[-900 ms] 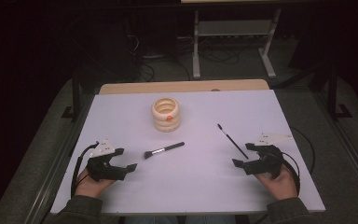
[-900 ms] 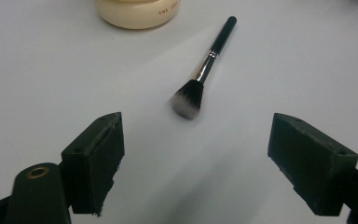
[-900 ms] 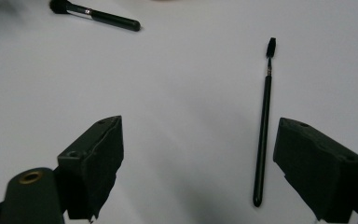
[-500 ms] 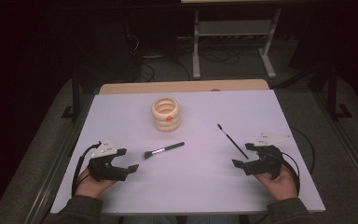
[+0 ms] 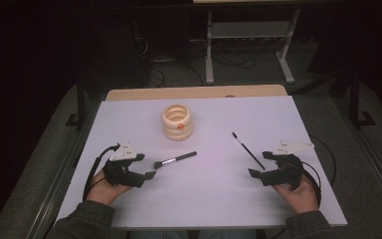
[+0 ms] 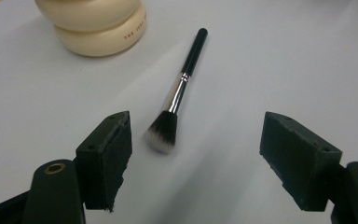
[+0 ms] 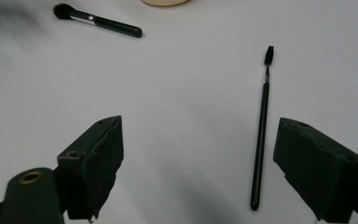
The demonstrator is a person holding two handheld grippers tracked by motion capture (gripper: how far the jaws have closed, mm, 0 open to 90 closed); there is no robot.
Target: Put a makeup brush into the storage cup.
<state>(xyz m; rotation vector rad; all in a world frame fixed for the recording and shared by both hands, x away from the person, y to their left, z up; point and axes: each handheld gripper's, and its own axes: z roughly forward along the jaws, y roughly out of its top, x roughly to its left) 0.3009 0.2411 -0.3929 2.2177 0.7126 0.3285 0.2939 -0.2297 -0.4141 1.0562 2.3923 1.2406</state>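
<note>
Both grippers sit low on the white table [image 5: 219, 189], jaws spread wide, nothing between them. The left gripper [image 5: 146, 167] faces the powder brush [image 5: 175, 160], bristle head just off its tips at three o'clock. The right gripper [image 5: 260, 164] has the thin brush [image 5: 247, 150] at eleven o'clock, handle end perhaps touching. The cream ringed holder [image 5: 177, 121] stands at twelve o'clock.

Left gripper [image 6: 196, 154] jaws wide apart at bottom of frame, nothing between pads; brush [image 6: 179, 91] lies centre, bristles toward jaws, handle pointing up; cream holder [image 6: 95, 23] upper left; white table [image 6: 284, 56].
</note>
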